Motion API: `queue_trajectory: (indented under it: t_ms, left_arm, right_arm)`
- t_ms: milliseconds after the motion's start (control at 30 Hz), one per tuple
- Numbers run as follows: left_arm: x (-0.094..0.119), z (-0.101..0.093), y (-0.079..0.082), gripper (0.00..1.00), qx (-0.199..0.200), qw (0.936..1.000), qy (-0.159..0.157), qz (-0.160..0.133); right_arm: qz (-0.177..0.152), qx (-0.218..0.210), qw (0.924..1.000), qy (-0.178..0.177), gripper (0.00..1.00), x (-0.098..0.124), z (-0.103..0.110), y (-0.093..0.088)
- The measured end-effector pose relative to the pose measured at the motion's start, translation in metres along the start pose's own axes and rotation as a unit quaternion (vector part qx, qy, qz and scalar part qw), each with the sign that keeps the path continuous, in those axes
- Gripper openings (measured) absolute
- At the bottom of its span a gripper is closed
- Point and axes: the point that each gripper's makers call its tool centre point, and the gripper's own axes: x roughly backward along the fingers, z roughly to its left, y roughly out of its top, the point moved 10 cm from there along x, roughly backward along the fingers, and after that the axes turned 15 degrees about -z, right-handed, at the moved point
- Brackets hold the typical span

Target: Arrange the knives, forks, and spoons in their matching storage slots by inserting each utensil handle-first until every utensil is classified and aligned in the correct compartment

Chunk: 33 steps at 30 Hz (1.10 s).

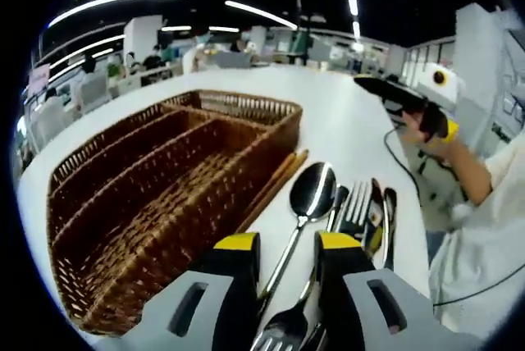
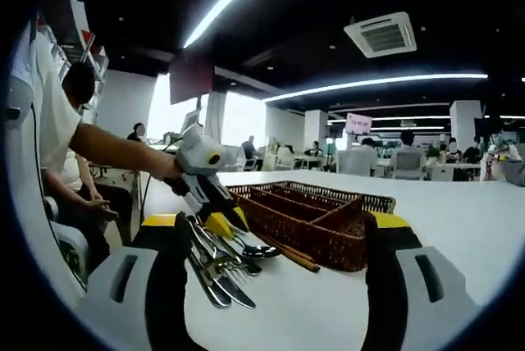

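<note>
A brown wicker tray (image 1: 164, 170) with several long slots lies on the white table (image 1: 344, 121); it is also in the right gripper view (image 2: 320, 220). Beside it sits a pile of cutlery: a spoon (image 1: 312, 191), a fork (image 1: 354, 203), knives (image 1: 385, 211) and more pieces (image 2: 221, 273). My left gripper (image 1: 287, 244) hovers low over this pile, open, with the spoon's handle running between its yellow-tipped jaws. Seen from the right gripper view, the left gripper (image 2: 225, 224) points down at the cutlery. My right gripper (image 2: 275, 220) is open wide and held back from the table (image 1: 377, 87).
A pair of wooden chopsticks (image 1: 275, 191) lies along the tray's near wall. A person's hand (image 1: 435, 125) and sleeve are at the table's right edge. Desks, chairs and people fill the room behind.
</note>
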Motion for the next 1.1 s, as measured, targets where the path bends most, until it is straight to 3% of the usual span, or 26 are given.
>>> queue_trajectory:
  t_ms: [300, 400, 467, 533, 633, 833, 1100]
  left_arm:
    - [-0.006, 0.005, 0.003, 0.18, -0.001, 0.9992, -0.029, 0.029]
    - [-0.01, -0.003, 0.004, 0.18, -0.032, 0.9971, -0.058, 0.038]
    - [-0.011, -0.006, 0.004, 0.18, -0.031, 0.9971, -0.058, 0.04]
    - [-0.011, 0.006, 0.006, 0.17, -0.041, 0.9956, -0.071, 0.045]
    - [-0.01, 0.009, 0.005, 0.14, -0.063, 0.994, -0.08, 0.04]
    - [-0.009, 0.01, 0.004, 0.11, -0.057, 0.9937, -0.091, 0.034]
    - [-0.008, 0.012, 0.007, 0.04, -0.075, 0.9907, -0.102, 0.051]
  right_arm:
    - [0.003, 0.006, 0.9999, -0.008, 0.92, 0.006, -0.007, -0.003]
    - [0.002, 0.004, 0.9999, -0.01, 0.92, 0.008, -0.007, -0.004]
    - [-0.001, 0.002, 0.9999, -0.012, 0.92, 0.009, -0.007, -0.004]
    - [-0.001, 0.001, 0.9999, -0.015, 0.91, 0.01, -0.007, -0.006]
    - [0.002, -0.002, 0.9999, -0.015, 0.91, 0.011, -0.006, -0.008]
    - [0.002, -0.004, 0.9998, -0.017, 0.91, 0.013, -0.005, -0.009]
    - [0.005, -0.004, 0.9998, -0.017, 0.91, 0.012, -0.001, -0.01]
